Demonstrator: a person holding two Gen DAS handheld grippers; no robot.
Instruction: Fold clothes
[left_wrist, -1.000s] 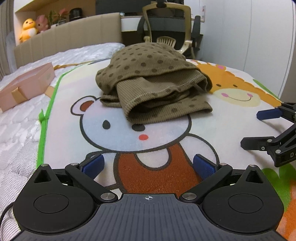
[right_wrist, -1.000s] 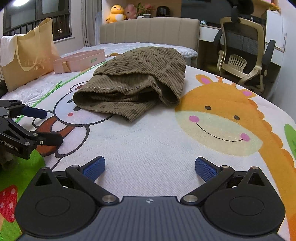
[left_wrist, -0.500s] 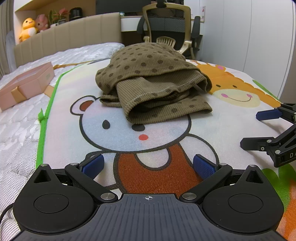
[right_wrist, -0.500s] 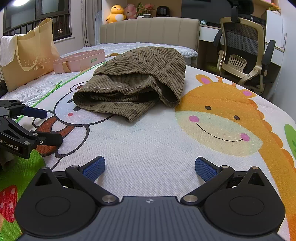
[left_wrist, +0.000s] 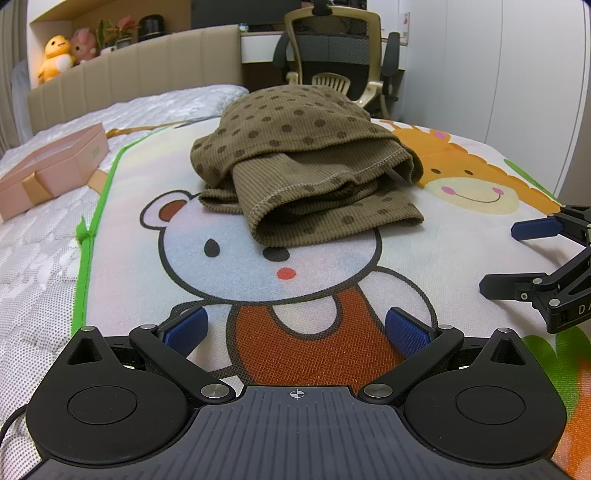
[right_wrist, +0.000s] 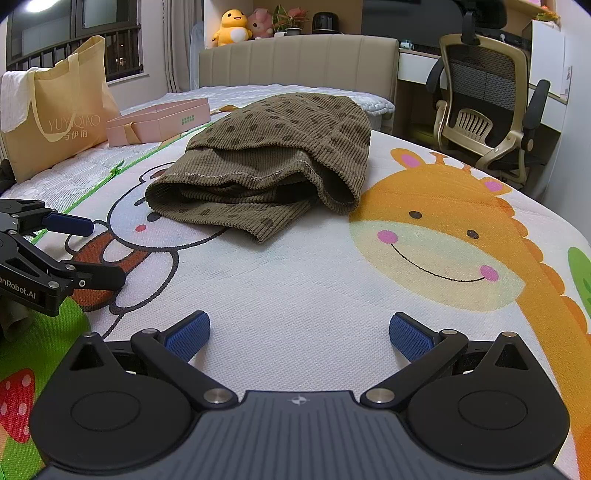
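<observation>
A yellow tote bag (right_wrist: 55, 110), far left of the right tool, reads "YUYQIAO" above small Chinese characters. The left tool (right_wrist: 70, 251) shows a cut-off label — "enRobot.AI".

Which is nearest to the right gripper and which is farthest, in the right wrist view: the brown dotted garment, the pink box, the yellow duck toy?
From the right gripper, which is open:
1. Brown dotted garment, straight ahead on the cartoon mat.
2. Pink box, farther back on the left.
3. Yellow duck toy, on the shelf behind the headboard.

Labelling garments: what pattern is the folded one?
Olive-brown ribbed garment with dark brown dots; clearest in left wrist view.
</observation>
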